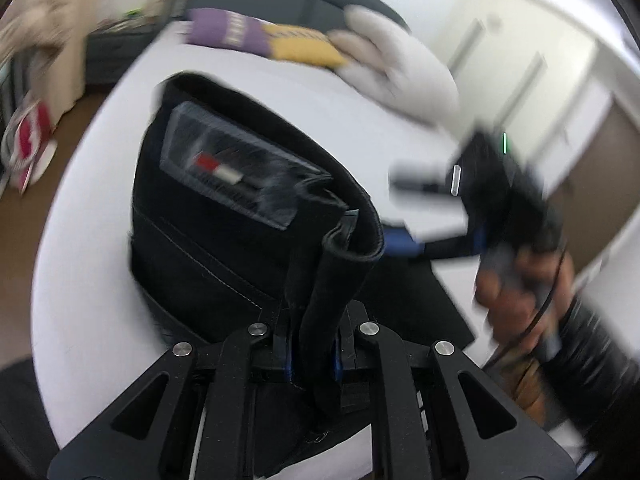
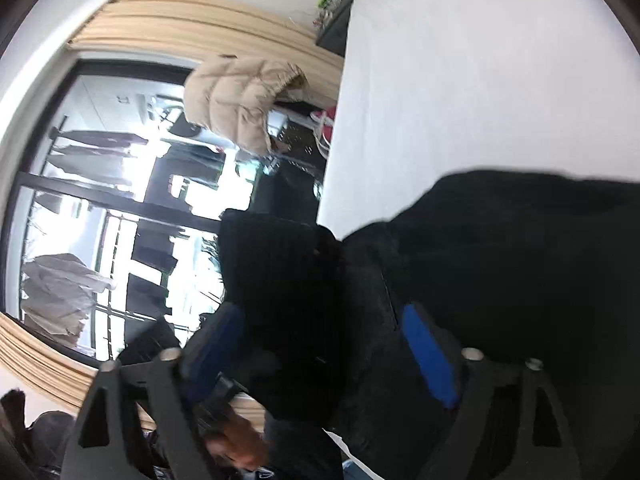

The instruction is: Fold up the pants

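Observation:
Black pants (image 1: 224,216) with a clear-wrapped tag (image 1: 236,176) lie partly folded on the white bed (image 1: 100,280). My left gripper (image 1: 314,360) is shut on a rolled edge of the pants and lifts it off the sheet. My right gripper (image 1: 404,240) shows blurred at the right of the left wrist view, its blue fingers at the pants' edge. In the right wrist view its blue-padded fingers (image 2: 428,356) stand apart with black pants cloth (image 2: 500,264) bunched between and over them. Whether they clamp the cloth is hidden.
Purple and yellow pillows (image 1: 264,38) and a white pillow (image 1: 400,68) lie at the far end of the bed. White closet doors (image 1: 532,64) stand at the right. A beige puffer jacket (image 2: 236,100) hangs by a window. The brown floor (image 1: 24,216) lies left of the bed.

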